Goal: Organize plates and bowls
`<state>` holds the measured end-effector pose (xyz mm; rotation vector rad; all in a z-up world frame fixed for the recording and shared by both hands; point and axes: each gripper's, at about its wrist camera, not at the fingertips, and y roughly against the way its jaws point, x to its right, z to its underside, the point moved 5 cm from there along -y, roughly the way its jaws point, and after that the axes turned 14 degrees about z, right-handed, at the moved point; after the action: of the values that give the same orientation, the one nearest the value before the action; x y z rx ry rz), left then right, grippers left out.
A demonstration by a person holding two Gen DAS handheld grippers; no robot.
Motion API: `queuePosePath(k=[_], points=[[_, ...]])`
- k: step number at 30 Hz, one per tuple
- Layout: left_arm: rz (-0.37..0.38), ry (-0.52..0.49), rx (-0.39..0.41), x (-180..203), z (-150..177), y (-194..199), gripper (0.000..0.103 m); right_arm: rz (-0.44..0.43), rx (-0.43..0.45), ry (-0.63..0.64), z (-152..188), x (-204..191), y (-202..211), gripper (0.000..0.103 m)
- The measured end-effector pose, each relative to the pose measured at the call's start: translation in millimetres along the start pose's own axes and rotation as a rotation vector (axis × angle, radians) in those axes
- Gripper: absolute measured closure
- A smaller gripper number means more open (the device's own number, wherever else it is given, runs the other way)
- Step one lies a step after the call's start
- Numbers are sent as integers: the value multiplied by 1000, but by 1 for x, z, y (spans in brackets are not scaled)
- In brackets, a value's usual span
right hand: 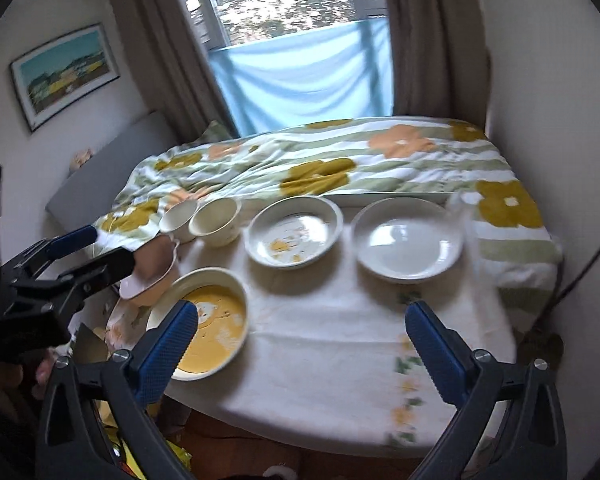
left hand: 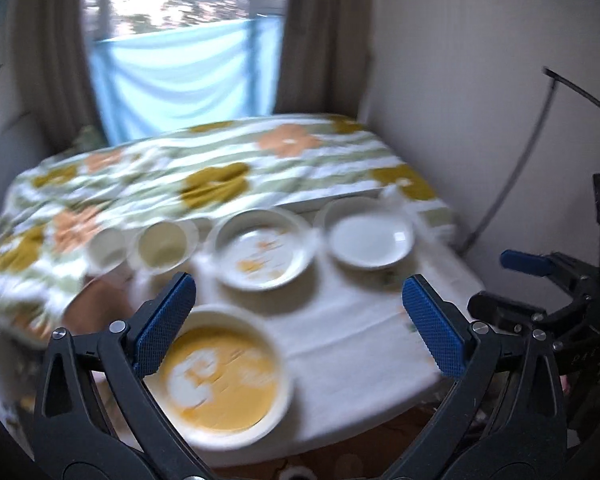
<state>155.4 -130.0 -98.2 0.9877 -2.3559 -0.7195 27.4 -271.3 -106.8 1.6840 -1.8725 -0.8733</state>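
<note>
So the biggest thing here is the bed with the flowered quilt (right hand: 328, 168), running back to the window with its blue cloth (right hand: 304, 80) and brown curtains, and a framed picture (right hand: 64, 74) hangs on the left wall. No writing or brand is readable anywhere, it's all a bit smeared. In front of the quilt sits the table under a white cloth (right hand: 324, 344), with its rounded near edge showing bare floor below it. The near right part of the cloth is open, nothing standing there. Along the far edge, right to left: a plain white plate (right hand: 408, 240), just beside it a white dish with orange specks (right hand: 294, 230), then two small cream bowls (right hand: 216, 220) touching each other against the quilt. Nearer the front left is a bowl with a yellow inside (right hand: 208, 332), and a pinkish bowl (right hand: 152, 276) pokes in beside it at the table's left edge. The left gripper (left hand: 300, 320) hangs over the yellow bowl's side with its blue pads spread wide and holding nothing; the right gripper (right hand: 304, 344) is spread just as wide over the cloth, also empty.
</note>
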Motion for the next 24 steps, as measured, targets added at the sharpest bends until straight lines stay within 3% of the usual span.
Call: queuePosePath(k=[5, 9, 12, 19, 22, 24], points=[[201, -16, -89, 8, -60, -69, 0, 79, 5, -105, -18, 49, -5, 0], [271, -50, -216, 1, -89, -142, 1, 90, -25, -162, -32, 70, -27, 0], [321, -87, -316, 0, -97, -199, 3, 61, -81, -287, -37, 89, -63, 0], [390, -87, -546, -31, -70, -314, 42, 116, -214, -449, -22, 116, -153, 0], [406, -67, -620, -44, -54, -354, 51, 146, -269, -488, -12, 122, -182, 21], [400, -81, -618, -55, -52, -364, 53, 163, -307, -526, -4, 126, -197, 33]])
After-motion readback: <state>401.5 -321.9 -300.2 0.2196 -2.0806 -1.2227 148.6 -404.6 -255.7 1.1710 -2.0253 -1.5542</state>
